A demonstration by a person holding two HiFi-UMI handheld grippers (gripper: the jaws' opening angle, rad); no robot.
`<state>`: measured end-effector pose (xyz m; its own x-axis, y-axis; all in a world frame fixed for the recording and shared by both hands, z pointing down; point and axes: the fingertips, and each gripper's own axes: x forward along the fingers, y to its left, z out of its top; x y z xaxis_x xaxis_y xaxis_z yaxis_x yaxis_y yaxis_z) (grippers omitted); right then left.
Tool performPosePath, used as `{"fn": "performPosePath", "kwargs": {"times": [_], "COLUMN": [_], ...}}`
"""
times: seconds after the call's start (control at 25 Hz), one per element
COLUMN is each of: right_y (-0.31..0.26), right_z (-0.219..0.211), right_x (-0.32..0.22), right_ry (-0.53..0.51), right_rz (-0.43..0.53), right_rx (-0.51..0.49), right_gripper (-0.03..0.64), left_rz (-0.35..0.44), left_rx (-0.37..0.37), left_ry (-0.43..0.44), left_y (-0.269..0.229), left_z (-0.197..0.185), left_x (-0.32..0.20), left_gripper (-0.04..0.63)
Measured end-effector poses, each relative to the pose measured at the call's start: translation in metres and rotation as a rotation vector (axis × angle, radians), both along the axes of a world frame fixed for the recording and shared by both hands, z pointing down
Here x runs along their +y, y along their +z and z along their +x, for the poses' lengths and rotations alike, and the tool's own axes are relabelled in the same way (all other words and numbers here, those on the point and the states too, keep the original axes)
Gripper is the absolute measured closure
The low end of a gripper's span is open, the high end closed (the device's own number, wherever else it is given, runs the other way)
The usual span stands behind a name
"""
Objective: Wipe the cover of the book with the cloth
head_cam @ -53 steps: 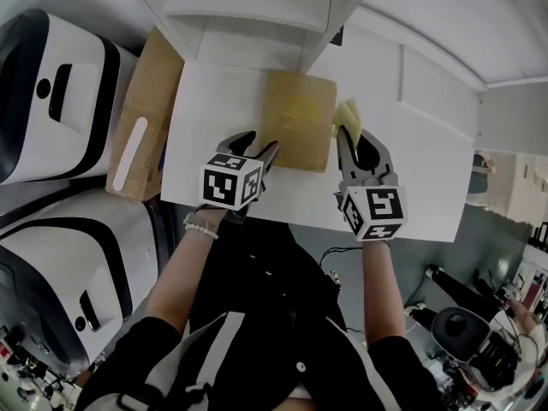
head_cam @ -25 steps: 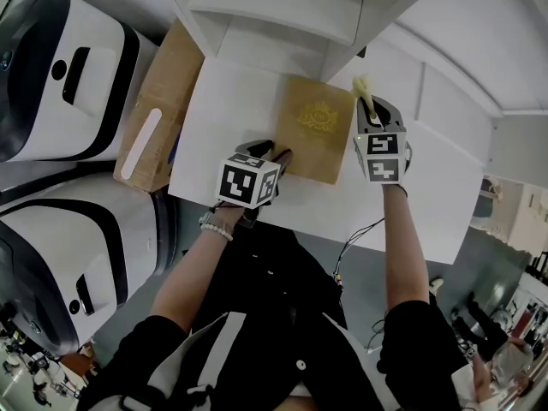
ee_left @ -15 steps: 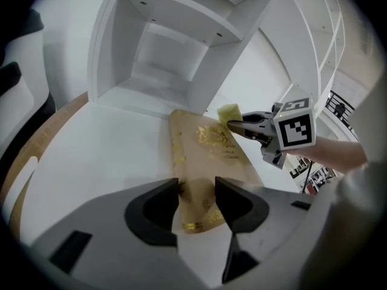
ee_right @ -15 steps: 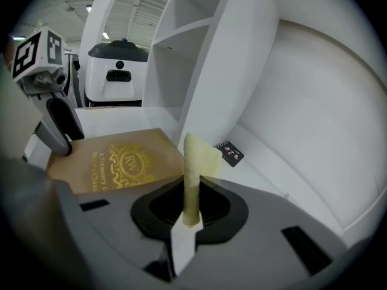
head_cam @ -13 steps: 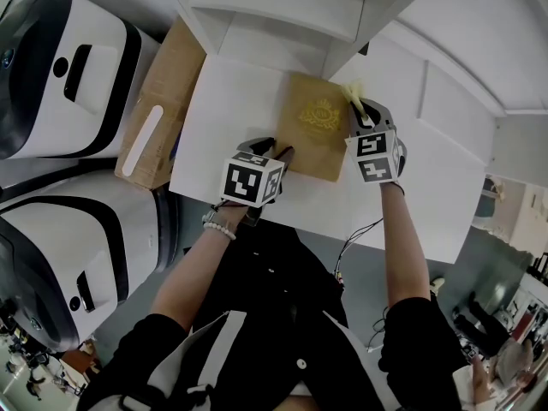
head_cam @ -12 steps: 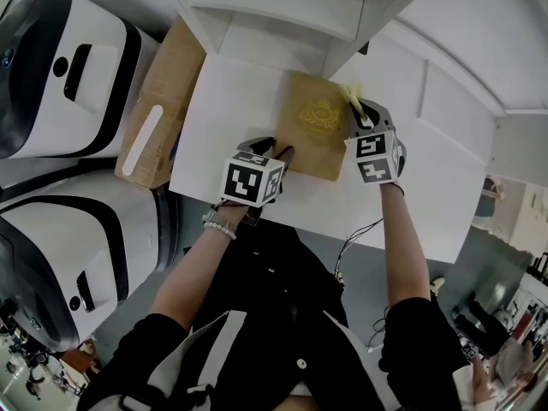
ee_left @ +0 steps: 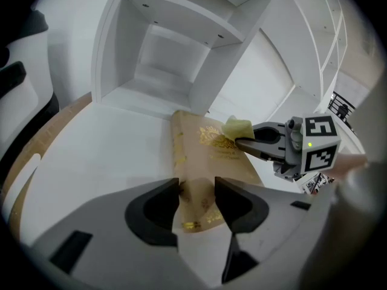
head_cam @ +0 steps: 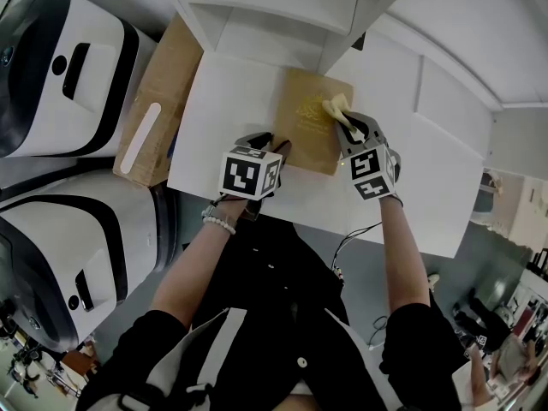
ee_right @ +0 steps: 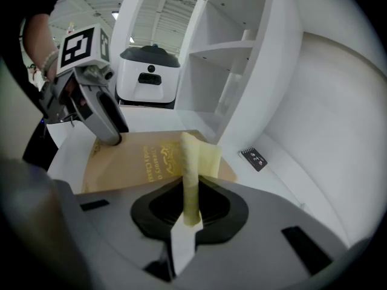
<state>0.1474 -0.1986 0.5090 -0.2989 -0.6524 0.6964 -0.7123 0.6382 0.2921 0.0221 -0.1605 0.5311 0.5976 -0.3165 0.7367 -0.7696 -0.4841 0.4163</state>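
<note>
Cloth is pinched by the right hand-held gripper over the book. Left hand-held gripper is held spread at its lower-left corner.

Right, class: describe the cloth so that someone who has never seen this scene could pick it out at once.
Start at the white table before the white shelves, where a tan book with a gold emblem lies. Over the book's far right part, the right gripper pinches a small folded cloth. It is the only pale yellow, soft thing there.
</note>
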Motion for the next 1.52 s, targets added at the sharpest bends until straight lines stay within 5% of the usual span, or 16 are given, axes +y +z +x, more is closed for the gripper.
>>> {"fn": "performPosePath", "kwargs": {"times": [0.96, 1.16, 1.52], "right_y": [-0.001, -0.015, -0.037], "right_z": [-0.065, -0.064, -0.037], "right_x": [0.118, 0.116, 0.041], "right_ry": [-0.318, -0.304, -0.141], "right_rz": [-0.155, -0.159, 0.005], "right_rx": [-0.067, -0.122, -0.097], "right_gripper": [0.578, 0.578, 0.578], "left_rz": [-0.006, -0.005, -0.010], "left_rx": [0.022, 0.024, 0.027], "left_ry": [0.015, 0.016, 0.014], "left_y": [0.000, 0.000, 0.000], "left_z": [-0.002, -0.002, -0.002], "left_x": [0.000, 0.000, 0.000], "left_gripper": [0.408, 0.408, 0.408]}}
